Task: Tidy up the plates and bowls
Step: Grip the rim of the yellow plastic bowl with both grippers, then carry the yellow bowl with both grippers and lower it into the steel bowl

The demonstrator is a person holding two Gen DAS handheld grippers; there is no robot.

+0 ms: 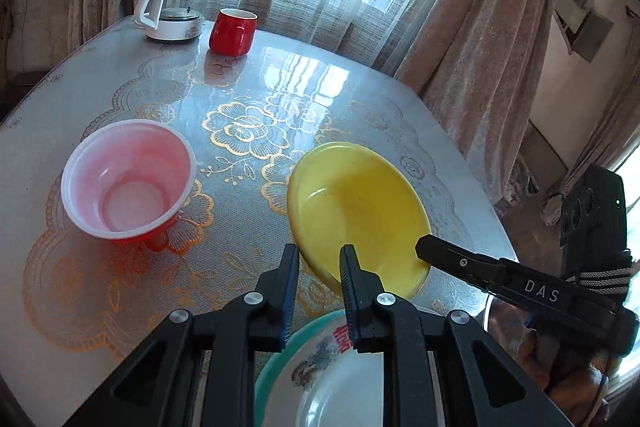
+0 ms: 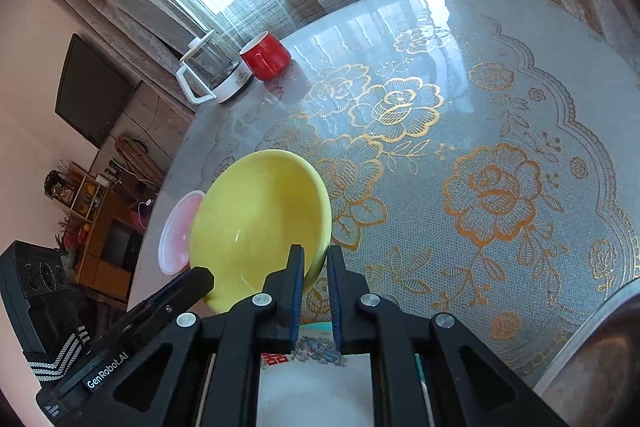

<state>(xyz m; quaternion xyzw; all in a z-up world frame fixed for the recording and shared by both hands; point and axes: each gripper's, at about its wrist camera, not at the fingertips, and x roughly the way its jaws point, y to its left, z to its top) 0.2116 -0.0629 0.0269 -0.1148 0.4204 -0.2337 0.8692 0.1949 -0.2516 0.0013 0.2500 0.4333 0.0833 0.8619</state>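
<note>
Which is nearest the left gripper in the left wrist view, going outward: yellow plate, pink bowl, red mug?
From the left gripper:
1. Yellow plate, its near rim at the jaws, just right.
2. Pink bowl, off to the left.
3. Red mug, far side, beside the kettle.

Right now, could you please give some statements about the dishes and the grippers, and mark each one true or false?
1. The yellow plate is tilted, its rim between the right gripper fingers. True.
2. The pink bowl lies upside down. False: it stands upright with the opening up.
3. The red mug stands beside the kettle. True.
4. The left gripper holds the pink bowl. False: it is open and holds nothing.
5. A floral plate lies below the grippers. True.
</note>
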